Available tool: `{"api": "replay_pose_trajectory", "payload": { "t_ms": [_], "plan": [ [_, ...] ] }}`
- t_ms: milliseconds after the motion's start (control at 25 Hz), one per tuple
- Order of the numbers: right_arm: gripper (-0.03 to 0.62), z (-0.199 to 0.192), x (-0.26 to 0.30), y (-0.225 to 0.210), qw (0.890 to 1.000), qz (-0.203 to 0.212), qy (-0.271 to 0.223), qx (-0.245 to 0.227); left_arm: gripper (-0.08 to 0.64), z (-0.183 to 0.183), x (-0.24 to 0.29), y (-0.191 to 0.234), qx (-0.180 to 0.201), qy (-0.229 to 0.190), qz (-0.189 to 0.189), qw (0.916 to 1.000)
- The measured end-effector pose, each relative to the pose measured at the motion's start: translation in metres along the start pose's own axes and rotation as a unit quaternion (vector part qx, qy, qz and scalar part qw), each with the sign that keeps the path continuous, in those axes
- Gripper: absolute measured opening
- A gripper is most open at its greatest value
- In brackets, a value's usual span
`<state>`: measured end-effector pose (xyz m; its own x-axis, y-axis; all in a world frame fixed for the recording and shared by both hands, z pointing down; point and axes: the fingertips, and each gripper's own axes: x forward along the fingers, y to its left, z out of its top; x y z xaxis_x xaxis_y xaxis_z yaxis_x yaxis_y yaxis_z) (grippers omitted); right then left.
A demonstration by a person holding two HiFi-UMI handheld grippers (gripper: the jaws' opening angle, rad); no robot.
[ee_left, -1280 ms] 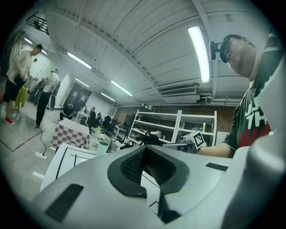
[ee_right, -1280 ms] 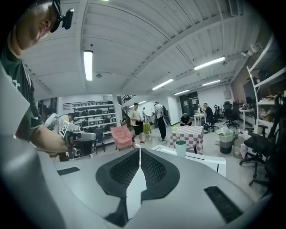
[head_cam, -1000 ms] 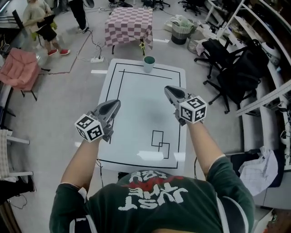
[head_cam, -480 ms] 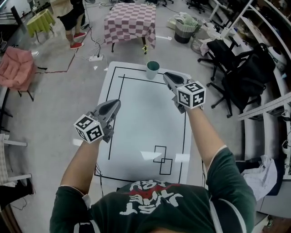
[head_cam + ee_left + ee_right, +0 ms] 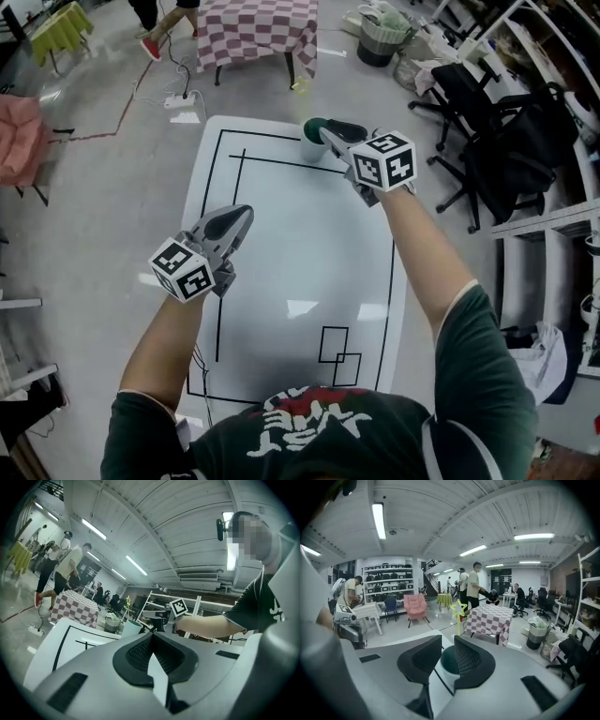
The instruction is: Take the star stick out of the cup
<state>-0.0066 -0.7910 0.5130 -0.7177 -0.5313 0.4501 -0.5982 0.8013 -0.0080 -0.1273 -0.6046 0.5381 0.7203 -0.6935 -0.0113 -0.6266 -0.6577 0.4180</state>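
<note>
Two grippers, only one on the move: my right gripper (image 5: pixel 325 132) has travelled from the middle of the white table (image 5: pixel 281 246) to the teal cup (image 5: pixel 309 142) at the upper centre of the head view. Its jaws are parted and hold nothing. In the right gripper view the cup's rim shows through the gap, and the yellow star stick (image 5: pixel 458 609) rises from the cup just above centre. My left gripper (image 5: pixel 240 216) has stayed at centre left, jaws pressed together and empty. I judge the approach nearly done, with the stick not yet gripped.
</note>
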Motion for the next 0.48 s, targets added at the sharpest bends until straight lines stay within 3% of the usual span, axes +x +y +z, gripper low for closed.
{"api": "replay_pose_trajectory", "payload": {
  "t_ms": [480],
  "plan": [
    [0.098,-0.002,0.061,-0.024,1.000,-0.002,0.013,0.009,0.008,-0.014,0.016,0.019,-0.001,-0.004,-0.018,0.9998]
  ]
}}
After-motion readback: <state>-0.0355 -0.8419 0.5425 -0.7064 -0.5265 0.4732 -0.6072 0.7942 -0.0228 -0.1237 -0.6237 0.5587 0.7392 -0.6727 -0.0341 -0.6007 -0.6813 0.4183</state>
